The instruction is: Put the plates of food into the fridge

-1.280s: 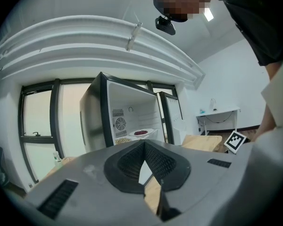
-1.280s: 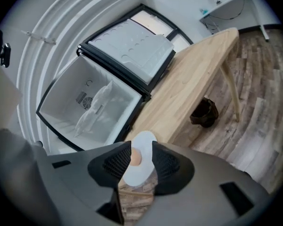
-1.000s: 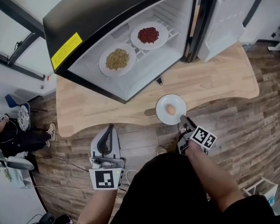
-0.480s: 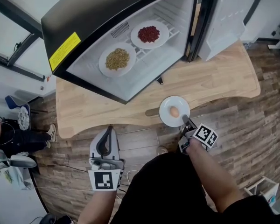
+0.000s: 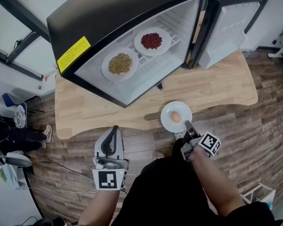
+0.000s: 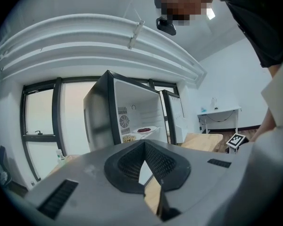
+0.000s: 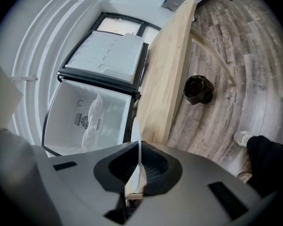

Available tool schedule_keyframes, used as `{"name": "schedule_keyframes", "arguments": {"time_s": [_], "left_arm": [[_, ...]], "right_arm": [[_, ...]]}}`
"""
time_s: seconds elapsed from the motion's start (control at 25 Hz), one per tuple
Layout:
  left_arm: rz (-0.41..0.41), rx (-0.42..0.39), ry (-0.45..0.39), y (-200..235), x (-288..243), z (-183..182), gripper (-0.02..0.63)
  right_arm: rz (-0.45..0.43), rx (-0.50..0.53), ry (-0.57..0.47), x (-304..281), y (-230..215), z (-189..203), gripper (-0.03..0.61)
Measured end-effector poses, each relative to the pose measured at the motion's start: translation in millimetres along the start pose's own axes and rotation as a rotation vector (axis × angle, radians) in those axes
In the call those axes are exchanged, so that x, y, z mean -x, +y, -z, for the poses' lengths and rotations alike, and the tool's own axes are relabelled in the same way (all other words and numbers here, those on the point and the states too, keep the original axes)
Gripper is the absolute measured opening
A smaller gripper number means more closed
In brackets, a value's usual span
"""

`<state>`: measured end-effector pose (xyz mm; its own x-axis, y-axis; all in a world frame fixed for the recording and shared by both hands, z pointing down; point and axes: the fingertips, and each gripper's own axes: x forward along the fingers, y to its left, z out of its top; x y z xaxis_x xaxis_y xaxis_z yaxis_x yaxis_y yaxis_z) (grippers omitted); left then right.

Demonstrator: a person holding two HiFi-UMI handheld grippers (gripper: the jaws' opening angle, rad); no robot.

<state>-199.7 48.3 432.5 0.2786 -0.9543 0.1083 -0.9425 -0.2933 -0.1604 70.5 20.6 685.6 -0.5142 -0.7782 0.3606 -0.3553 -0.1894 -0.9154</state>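
A white plate [image 5: 170,123] with one egg [image 5: 176,117] sits at the near edge of the wooden table [image 5: 217,86]. My right gripper [image 5: 188,125] holds its near rim. The jaws have just been closing, and the rim [image 7: 137,147] shows edge-on, pinched between them. The open fridge [image 5: 132,86] has two plates on its wire shelf: one of greenish grains [image 5: 120,64] and one of red beans [image 5: 152,40]. My left gripper [image 5: 114,131] hangs low in front of the table, shut and empty, pointing at the fridge [image 6: 132,121].
The fridge door [image 5: 226,22] stands swung open at the right. A small black object [image 5: 159,84] lies on the table by the fridge's front. A dark round item [image 7: 198,89] rests on the plank floor under the table. A person [image 5: 9,138] sits far left.
The right gripper's jaws have closed onto the egg plate's near rim, and the plate has shifted slightly right. The left gripper has stayed where it was.
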Motion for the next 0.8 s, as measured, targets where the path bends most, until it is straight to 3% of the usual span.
{"name": "schedule_keyframes", "arguments": {"time_s": [0.44,0.6,0.8], "left_arm": [[-0.02,0.083,0.011,-14,-18,-12,0.004],[-0.077,0.103,-0.001,0,-21,-16,0.004],[-0.144,0.101,-0.015,18,-22,-25,0.003]], "right_arm": [[-0.051,0.069,0.048,-5,55,-32,0.032],[-0.035,0.132,0.104,-23,72,-39,0.032],[-0.091,0.16,0.171,-51,102,-38,0.032]]}}
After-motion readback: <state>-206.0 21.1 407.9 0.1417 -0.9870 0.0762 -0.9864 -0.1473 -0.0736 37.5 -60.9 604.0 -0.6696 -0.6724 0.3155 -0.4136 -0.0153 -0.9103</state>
